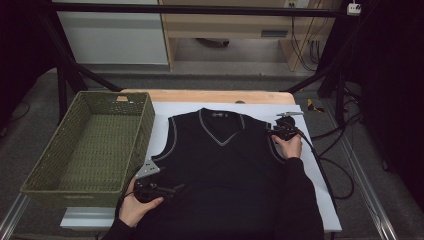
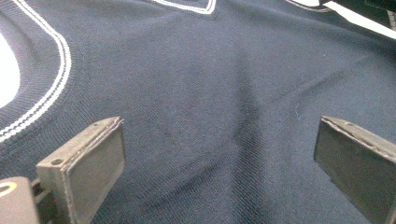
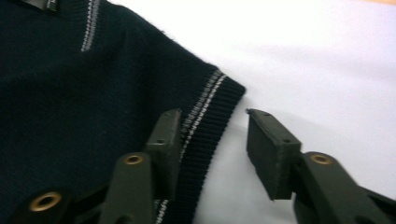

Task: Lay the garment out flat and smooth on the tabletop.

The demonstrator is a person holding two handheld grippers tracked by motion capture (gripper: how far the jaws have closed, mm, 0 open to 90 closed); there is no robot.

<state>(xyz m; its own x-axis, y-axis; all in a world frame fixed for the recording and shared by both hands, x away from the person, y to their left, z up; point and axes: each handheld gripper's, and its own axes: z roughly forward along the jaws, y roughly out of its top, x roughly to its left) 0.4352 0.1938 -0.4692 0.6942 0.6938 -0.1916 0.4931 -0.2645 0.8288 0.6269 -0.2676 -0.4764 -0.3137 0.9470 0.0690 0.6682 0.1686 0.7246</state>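
Both my grippers stood open over the vest (image 1: 225, 160): left gripper (image 2: 219, 158) wide above its front, right gripper (image 3: 212, 149) narrower, straddling the striped armhole edge.

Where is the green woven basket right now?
In the high view, the green woven basket sits at the table's left side, beside the dark sleeveless knit vest, near the left gripper.

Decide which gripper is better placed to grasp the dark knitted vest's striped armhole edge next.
Right. The right gripper straddles the dark knitted vest's ribbed armhole edge, jaws open; the left gripper hovers open over mid-fabric.
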